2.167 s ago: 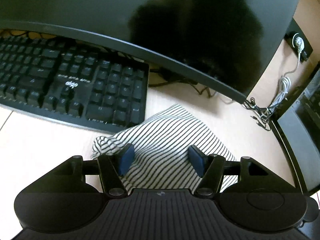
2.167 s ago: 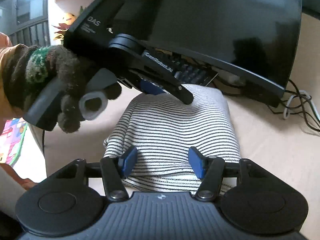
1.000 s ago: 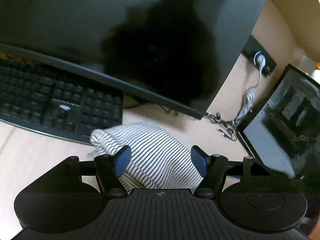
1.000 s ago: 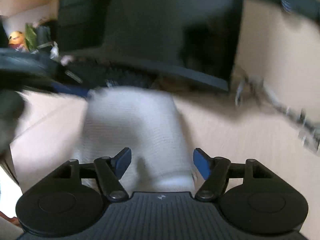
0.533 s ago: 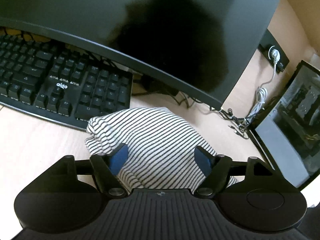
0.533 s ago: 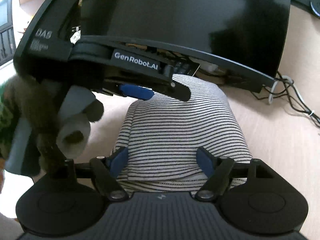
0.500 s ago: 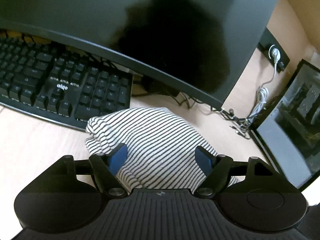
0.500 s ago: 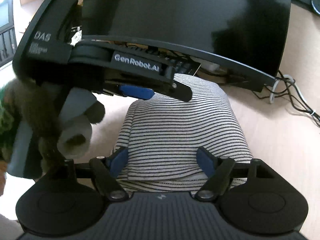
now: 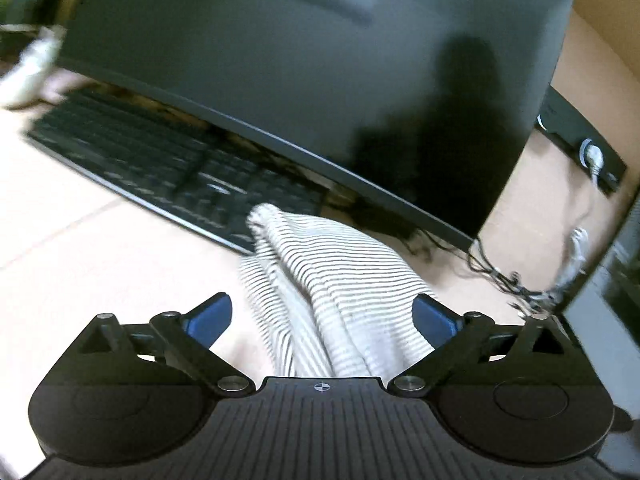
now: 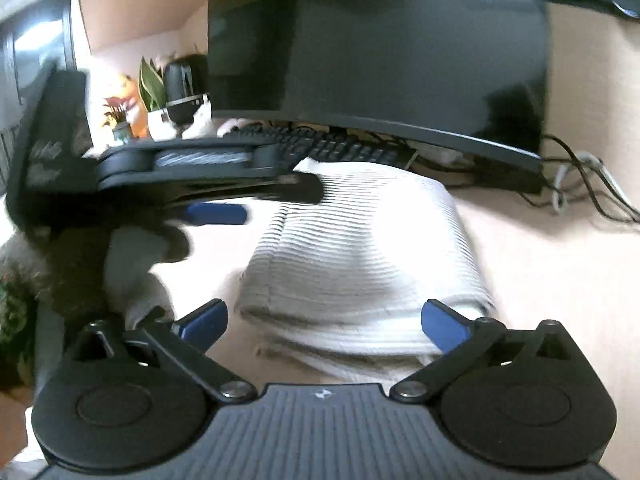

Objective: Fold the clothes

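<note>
From the left wrist, the left tongs (image 9: 322,316) stand wide apart, their jaws having just been opening; the striped garment (image 9: 336,280) lies folded on the pale desk (image 9: 100,264) and runs between the two blue pads (image 9: 210,318), but neither pad presses on it, the left pad clear of the cloth and the right one just beside its edge; taking the dark monitor (image 9: 320,72) as the landmark, the garment sits just in front of its lower edge, the black keyboard (image 9: 168,176) lies under and in front of its left part with the garment's far end touching or overlapping the keyboard's near corner, and a tangle of cables (image 9: 512,280) lies off its lower right corner; the picture is blurred. From the right wrist, the right tongs (image 10: 324,322) also stand wide apart, jaws just having been opening, with the near end of the garment (image 10: 360,252) between the pads and untouched by them; the garment lies in front of the monitor (image 10: 380,40), below its bottom edge; the left tongs (image 10: 224,200) reach in from the left, held by a gloved hand (image 10: 80,264), with one dark finger over the garment's far left corner; potted plants (image 10: 152,96) stand to the left of the monitor.
</note>
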`<act>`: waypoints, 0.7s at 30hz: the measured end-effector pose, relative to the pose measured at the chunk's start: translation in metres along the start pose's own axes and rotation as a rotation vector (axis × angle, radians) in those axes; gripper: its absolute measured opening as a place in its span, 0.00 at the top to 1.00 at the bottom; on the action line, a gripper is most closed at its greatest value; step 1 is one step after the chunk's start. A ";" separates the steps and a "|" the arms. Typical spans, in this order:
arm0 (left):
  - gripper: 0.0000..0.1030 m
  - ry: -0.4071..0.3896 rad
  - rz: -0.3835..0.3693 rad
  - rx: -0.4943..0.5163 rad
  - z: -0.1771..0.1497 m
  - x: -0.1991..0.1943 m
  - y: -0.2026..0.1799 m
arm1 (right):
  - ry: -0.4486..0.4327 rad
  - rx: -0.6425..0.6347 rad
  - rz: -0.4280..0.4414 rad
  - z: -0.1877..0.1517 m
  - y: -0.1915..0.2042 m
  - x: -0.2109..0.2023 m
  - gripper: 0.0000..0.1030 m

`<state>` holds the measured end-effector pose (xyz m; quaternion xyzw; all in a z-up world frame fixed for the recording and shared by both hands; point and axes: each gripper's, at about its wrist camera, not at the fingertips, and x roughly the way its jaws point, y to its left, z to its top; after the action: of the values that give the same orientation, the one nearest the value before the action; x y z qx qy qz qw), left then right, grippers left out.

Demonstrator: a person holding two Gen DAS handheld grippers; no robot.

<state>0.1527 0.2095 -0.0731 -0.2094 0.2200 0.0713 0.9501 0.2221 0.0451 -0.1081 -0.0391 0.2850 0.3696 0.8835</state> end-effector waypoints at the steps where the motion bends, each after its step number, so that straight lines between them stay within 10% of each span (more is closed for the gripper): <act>1: 0.00 -0.020 0.038 -0.003 -0.004 -0.012 -0.007 | -0.007 0.006 -0.005 -0.002 -0.007 -0.010 0.00; 9: 0.00 -0.058 0.296 0.022 -0.052 -0.083 -0.081 | -0.040 0.028 -0.090 -0.010 -0.039 -0.082 0.00; 21: 0.00 0.029 0.475 0.026 -0.087 -0.119 -0.138 | -0.097 0.080 -0.142 -0.037 -0.043 -0.131 0.00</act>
<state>0.0444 0.0427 -0.0399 -0.1405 0.2777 0.2870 0.9059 0.1590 -0.0791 -0.0755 -0.0062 0.2526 0.2957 0.9213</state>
